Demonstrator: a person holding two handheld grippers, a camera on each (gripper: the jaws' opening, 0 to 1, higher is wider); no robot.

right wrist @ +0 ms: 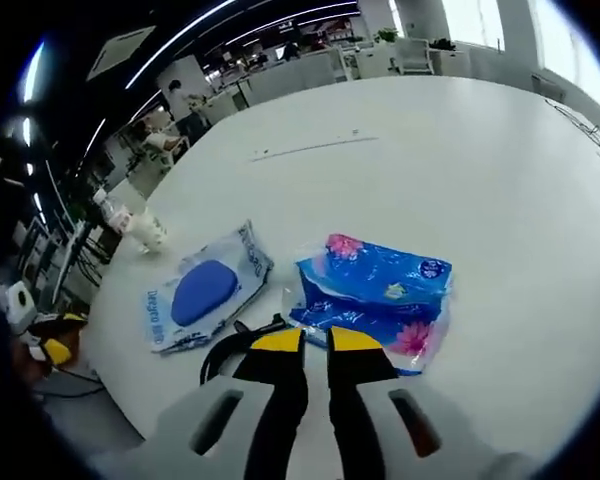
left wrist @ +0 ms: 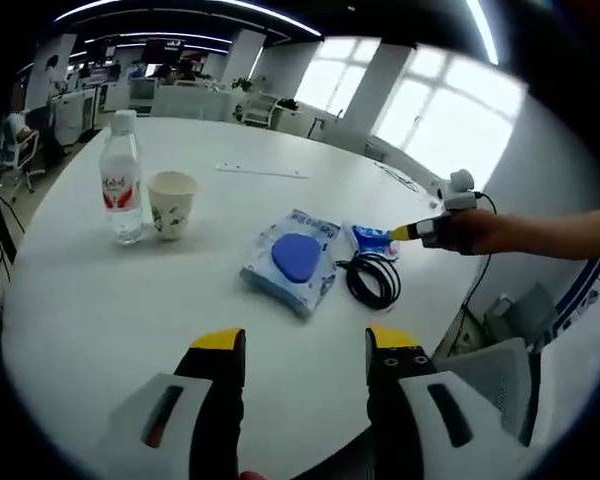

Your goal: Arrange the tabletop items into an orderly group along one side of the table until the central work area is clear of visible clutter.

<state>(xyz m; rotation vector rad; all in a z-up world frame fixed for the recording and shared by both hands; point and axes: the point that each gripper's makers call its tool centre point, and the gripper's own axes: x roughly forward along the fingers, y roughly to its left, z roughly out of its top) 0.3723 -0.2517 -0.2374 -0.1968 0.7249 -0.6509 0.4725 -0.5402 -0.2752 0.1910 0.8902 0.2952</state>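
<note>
Right gripper view: the right gripper (right wrist: 315, 342) has its jaws nearly closed, holding nothing, just short of the blue tissue pack (right wrist: 375, 295) on the table (right wrist: 500, 170). The black cable (right wrist: 230, 350) and mouse bag (right wrist: 205, 290) lie beside that pack. The left gripper (left wrist: 305, 345) jaws gape empty, well short of the pack, with bottle (left wrist: 121, 180) and cup (left wrist: 172, 203) farther off.

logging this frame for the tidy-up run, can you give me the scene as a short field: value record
surface: round white table
bottle and cup: water bottle upright beside paper cup
middle items: blue-and-white pouch, black cable coil, blue tissue pack
left gripper: jaws open, holding nothing
right gripper: jaws nearly together, at the tissue pack and cable; grip cannot be told
</note>
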